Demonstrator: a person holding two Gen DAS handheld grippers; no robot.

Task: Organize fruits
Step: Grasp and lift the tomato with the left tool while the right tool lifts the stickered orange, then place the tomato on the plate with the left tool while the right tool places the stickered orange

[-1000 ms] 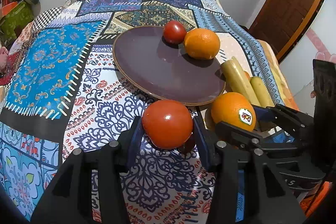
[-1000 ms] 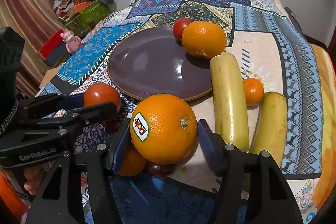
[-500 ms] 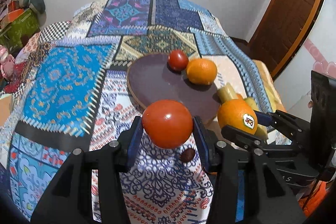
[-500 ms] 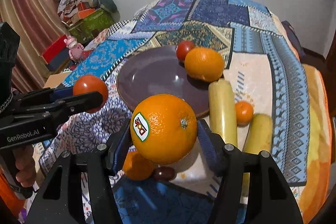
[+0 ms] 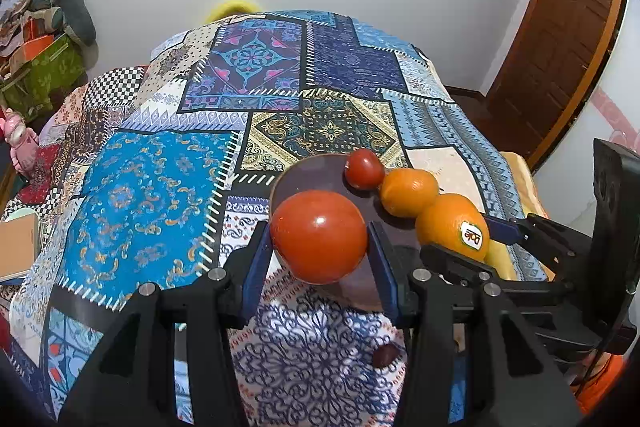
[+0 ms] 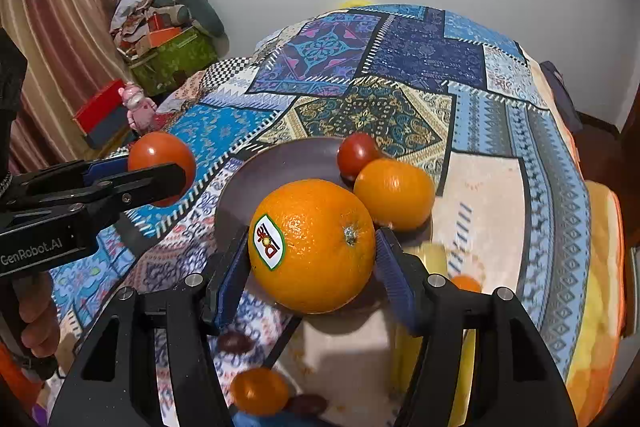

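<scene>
My left gripper [image 5: 318,251] is shut on a red tomato [image 5: 319,235] and holds it high above the near edge of the dark brown plate [image 5: 308,173]. My right gripper [image 6: 310,259] is shut on a large orange with a sticker [image 6: 316,245], also lifted over the plate [image 6: 280,163]. On the plate's far side lie a small tomato [image 6: 356,154] and a second orange [image 6: 394,194]. The left gripper with its tomato [image 6: 162,163] shows at the left of the right wrist view. The stickered orange [image 5: 454,225] shows in the left wrist view.
The plate sits on a patchwork cloth [image 5: 160,183] over a table. Below my right gripper lie a small orange [image 6: 260,391], dark dates [image 6: 236,343], yellow bananas [image 6: 434,257] and a tiny orange [image 6: 466,283]. A date [image 5: 385,355] lies on the cloth. Clutter [image 6: 168,39] and a door [image 5: 560,47] stand beyond.
Both grippers have risen well above the table with their fruit still held. The plate and the fruit on it look smaller and farther below.
</scene>
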